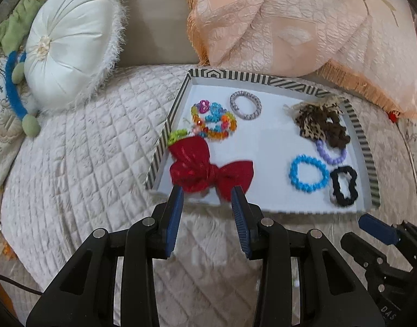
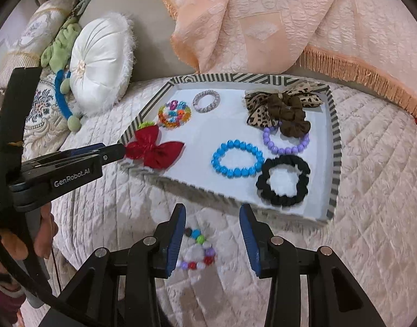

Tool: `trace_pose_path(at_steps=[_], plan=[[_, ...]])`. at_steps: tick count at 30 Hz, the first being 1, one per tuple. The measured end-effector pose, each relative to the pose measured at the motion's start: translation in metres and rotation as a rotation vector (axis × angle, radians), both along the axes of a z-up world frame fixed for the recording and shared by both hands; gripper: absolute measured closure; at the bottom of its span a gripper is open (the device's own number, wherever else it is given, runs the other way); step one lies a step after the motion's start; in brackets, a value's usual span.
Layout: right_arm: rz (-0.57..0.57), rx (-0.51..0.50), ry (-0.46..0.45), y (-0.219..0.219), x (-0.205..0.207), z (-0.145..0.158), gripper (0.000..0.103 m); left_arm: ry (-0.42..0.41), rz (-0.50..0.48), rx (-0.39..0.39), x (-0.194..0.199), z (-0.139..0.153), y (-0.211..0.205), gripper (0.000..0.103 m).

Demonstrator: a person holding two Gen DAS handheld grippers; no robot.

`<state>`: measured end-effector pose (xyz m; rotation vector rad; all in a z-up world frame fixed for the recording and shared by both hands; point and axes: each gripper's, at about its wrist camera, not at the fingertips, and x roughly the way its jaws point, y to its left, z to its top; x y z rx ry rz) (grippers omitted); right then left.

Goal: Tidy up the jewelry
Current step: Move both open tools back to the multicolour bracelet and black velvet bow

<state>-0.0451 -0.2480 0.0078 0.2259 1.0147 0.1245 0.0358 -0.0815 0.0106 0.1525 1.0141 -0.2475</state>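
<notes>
The striped tray (image 2: 334, 125) lies on the quilted bed (image 2: 371, 190), and most of the jewelry is inside it. I count in it one red bow (image 2: 154, 151), one blue bead bracelet (image 2: 237, 159), one purple bead bracelet (image 2: 286, 143), one black scrunchie (image 2: 283, 179), one brown scrunchie (image 2: 290, 117) on one leopard bow (image 2: 258, 106), one grey ring bracelet (image 2: 206, 100) and one multicolour bracelet (image 2: 174, 114). A green piece (image 2: 146, 123) shows behind the red bow at the tray's left wall.

One mixed bead bracelet (image 2: 199, 250) lies outside the tray, on the bed, between the fingers of the right hand-held gripper (image 2: 212, 212). Its fingers are spread and do not press the bracelet.

The left hand-held gripper (image 1: 207, 193) is at the near-left edge of the tray, just beside the red bow. Its fingers are spread with nothing pinched.

A white round cushion (image 2: 99, 62) and a peach fringed cloth (image 2: 263, 21) lie beyond the tray.
</notes>
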Motion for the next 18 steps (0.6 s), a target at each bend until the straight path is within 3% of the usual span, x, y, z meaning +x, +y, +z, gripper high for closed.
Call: trace_pose_path(at_steps=[5, 10, 13, 18], plan=[[0.006, -0.007, 0.004, 0.005, -0.018, 0.001, 0.064, -0.005, -0.018, 0.001, -0.021, 0.003, 0.006, 0.067], [-0.003, -0.009, 0.014, 0.003, -0.033, 0.001, 0.063, 0.039, -0.04, -0.026, -0.041, 0.002, 0.014, 0.066], [-0.008, -0.012, 0.027, 0.0, -0.041, -0.002, 0.063, 0.064, -0.066, -0.037, -0.053, 0.0, 0.016, 0.059], [-0.014, -0.017, 0.053, -0.005, -0.049, -0.009, 0.062, 0.131, -0.149, -0.05, -0.072, -0.003, 0.016, 0.059]])
